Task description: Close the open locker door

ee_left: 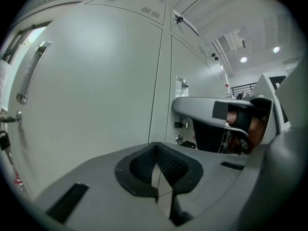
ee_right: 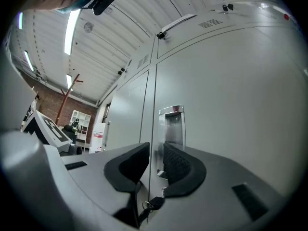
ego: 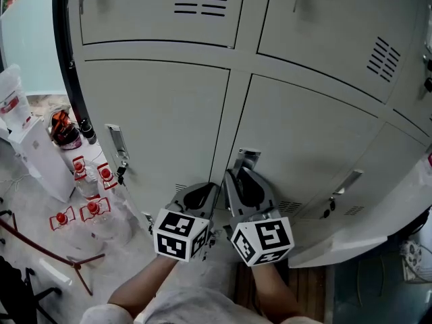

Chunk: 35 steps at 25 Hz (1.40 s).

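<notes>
Right gripper (ee_right: 155,155) parted, locker door (ee_right: 231,105) just ahead

Soft, even light covers the pale locker doors (ego: 155,113), with no hard shadows on them. The head view bows straight edges. Both gripper views are fisheye, black at the corners. Up-left of the right gripper (ee_right: 155,165) a ceiling strip light (ee_right: 72,30) glares; the chrome handle (ee_right: 172,124) ahead gleams. 2 round lamps (ee_left: 243,59) shine up-right of the left gripper (ee_left: 156,167), whose near body looks soft.
</notes>
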Each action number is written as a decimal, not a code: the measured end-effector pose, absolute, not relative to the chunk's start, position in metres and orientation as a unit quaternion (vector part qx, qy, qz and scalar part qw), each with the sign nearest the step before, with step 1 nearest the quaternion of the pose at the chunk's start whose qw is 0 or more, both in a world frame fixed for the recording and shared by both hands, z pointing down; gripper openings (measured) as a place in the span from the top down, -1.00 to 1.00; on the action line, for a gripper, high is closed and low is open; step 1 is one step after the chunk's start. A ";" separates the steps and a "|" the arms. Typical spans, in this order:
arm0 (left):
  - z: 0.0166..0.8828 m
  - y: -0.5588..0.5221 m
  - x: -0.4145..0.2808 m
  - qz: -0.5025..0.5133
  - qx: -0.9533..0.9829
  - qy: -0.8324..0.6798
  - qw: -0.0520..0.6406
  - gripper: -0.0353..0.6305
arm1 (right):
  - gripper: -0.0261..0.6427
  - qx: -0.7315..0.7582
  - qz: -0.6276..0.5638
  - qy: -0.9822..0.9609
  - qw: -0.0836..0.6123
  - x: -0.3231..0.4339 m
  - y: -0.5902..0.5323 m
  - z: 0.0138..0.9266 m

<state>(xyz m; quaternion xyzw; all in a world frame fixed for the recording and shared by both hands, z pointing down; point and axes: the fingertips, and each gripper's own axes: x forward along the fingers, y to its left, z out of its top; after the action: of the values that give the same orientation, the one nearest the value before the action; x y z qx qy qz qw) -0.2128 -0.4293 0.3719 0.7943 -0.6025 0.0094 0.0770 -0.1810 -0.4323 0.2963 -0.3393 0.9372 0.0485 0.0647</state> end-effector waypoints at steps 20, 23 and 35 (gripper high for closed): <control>0.368 -0.421 -0.201 0.009 0.795 -0.602 0.075 0.88 | 0.49 -0.312 0.019 0.947 0.073 -0.172 -0.424 0.294; 0.368 -0.418 -0.198 0.009 0.797 -0.600 0.076 0.88 | 0.49 -0.306 0.019 0.949 0.073 -0.166 -0.420 0.294; 0.370 -0.400 -0.179 0.009 0.798 -0.596 0.084 0.88 | 0.54 -0.322 0.024 0.945 0.046 -0.143 -0.396 0.309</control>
<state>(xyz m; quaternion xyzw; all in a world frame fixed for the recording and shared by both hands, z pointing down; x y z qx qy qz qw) -0.1791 -0.3999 0.3696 0.7985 -0.5960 0.0091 0.0843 -0.1429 -0.3955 0.3087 -0.3223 0.9452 0.0243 0.0459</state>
